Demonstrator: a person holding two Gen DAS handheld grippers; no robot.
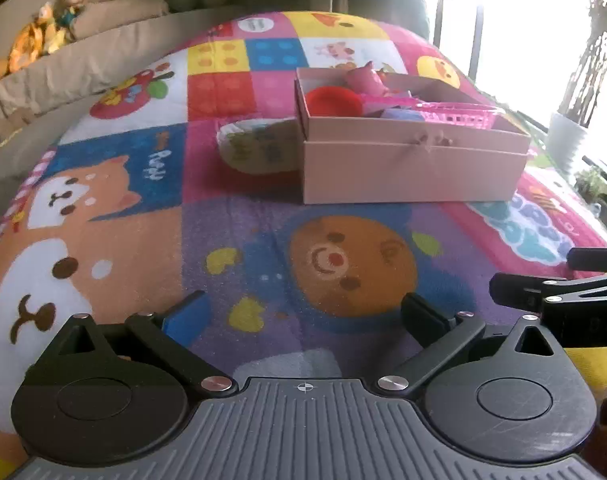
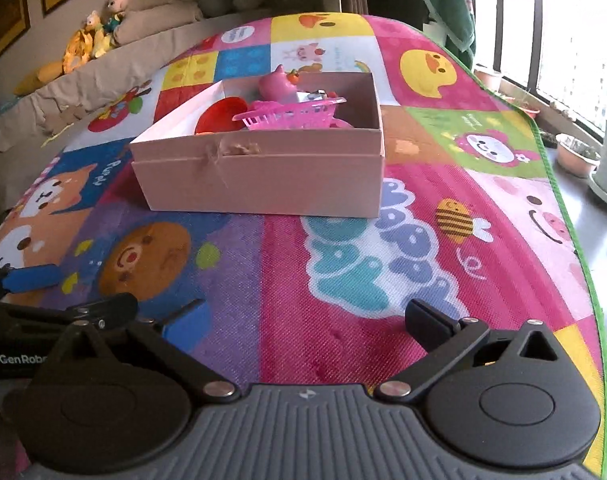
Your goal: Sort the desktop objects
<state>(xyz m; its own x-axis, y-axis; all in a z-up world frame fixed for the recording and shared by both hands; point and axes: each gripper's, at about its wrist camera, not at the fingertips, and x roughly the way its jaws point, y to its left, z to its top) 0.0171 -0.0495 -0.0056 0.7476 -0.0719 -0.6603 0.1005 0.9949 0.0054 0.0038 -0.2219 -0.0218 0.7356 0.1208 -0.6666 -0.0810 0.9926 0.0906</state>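
Note:
A pink cardboard box (image 1: 411, 172) (image 2: 263, 184) sits on the colourful play mat. Inside it lie a red bowl (image 1: 333, 100) (image 2: 219, 114), a pink toy basket (image 1: 459, 114) (image 2: 293, 114) and a pink pig toy (image 1: 365, 78) (image 2: 277, 86). A patterned white bowl-like item (image 1: 257, 146) lies on the mat against the box's left side; it is hidden in the right wrist view. My left gripper (image 1: 307, 312) is open and empty, low over the mat in front of the box. My right gripper (image 2: 307, 316) is open and empty, beside the left one.
The play mat (image 2: 423, 280) covers the surface; its green edge runs along the right, with flower pots (image 2: 577, 156) and a window beyond. A beige sofa (image 1: 63, 64) with stuffed toys (image 1: 47, 32) stands at the back left.

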